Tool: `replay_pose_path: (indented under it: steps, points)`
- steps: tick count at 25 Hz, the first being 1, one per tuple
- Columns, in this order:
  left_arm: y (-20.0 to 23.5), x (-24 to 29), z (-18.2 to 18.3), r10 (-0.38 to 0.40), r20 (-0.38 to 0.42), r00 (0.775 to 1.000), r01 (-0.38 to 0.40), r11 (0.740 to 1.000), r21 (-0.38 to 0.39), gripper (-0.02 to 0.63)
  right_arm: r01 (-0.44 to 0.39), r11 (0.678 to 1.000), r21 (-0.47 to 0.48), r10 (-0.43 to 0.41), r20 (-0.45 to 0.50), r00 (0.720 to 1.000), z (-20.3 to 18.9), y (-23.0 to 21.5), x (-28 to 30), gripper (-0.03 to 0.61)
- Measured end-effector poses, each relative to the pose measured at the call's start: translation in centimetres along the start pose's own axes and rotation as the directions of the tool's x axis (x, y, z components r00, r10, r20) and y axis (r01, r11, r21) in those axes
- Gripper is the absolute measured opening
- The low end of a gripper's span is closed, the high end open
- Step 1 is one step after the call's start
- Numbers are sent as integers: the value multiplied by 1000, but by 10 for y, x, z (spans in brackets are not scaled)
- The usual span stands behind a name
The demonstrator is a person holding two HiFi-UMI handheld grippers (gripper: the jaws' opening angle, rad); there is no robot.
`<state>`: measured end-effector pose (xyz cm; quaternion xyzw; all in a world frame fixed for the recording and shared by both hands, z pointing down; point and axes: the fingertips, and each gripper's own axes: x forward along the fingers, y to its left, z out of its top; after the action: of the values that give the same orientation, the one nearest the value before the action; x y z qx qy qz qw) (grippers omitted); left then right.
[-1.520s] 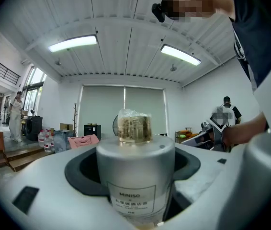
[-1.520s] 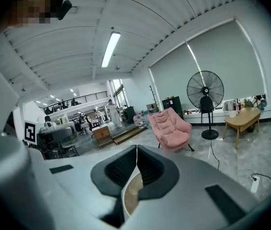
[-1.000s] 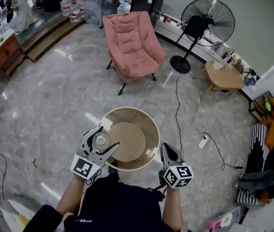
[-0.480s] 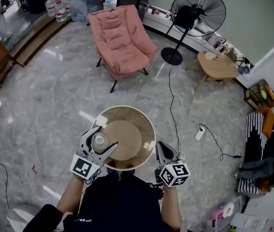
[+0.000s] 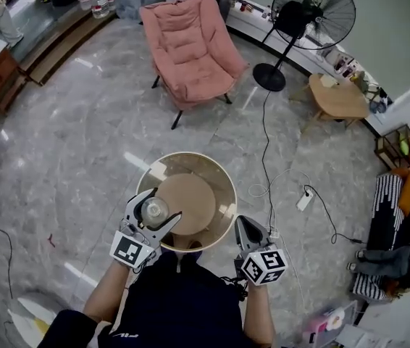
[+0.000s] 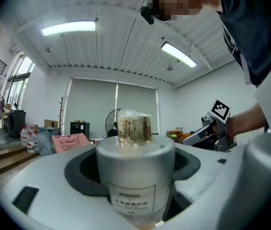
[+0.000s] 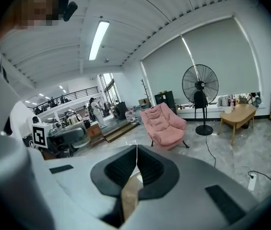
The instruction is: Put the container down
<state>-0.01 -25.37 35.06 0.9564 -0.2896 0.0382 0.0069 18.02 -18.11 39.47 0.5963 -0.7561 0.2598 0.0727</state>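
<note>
**Head view: container held over the table's left edge**

In the lower centre of the frame, I have the left gripper clamped on the frosted grey cylindrical container. It sits above the left rim of the round low table with a glass ring and a wooden centre. I cannot tell whether the base touches the table top.

The left gripper view puts the container upright in the middle of the frame. Both jaws press on its sides, a film-wrapped cork-coloured stopper is on top, and a white label faces the camera.

The right gripper is at the table's lower right edge, apart from the container. In its own view, the jaws of the right gripper meet with nothing between them.

A pink padded armchair stands in the upper middle of the head view.
</note>
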Motion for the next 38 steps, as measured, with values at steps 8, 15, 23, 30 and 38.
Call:
replay_pose_path:
  steps: [8, 15, 23, 30, 38]
  points:
    - [9, 30, -88, 14, -57, 998, -15, 1000, -23, 354, -59, 998, -18, 58, -57, 997, -38, -9, 25, 28]
    - [12, 67, -223, -62, -201, 978, 59, 998, -18, 354, -125, 992, -7, 122, -151, 981, -101, -18, 67, 28]
    - [1, 96, -353, -124, -233, 965, 113, 992, -59, 354, -157, 987, 40, 161, -151, 975, -170, -36, 96, 28]
    - [-5, 112, -475, -144, -250, 957, 133, 989, -60, 354, -177, 982, 73, 188, -204, 961, -263, -50, 133, 28]
    - [14, 127, -577, -105, -266, 958, 93, 994, -57, 354, -183, 980, 82, 197, -241, 950, -348, -69, 150, 26]
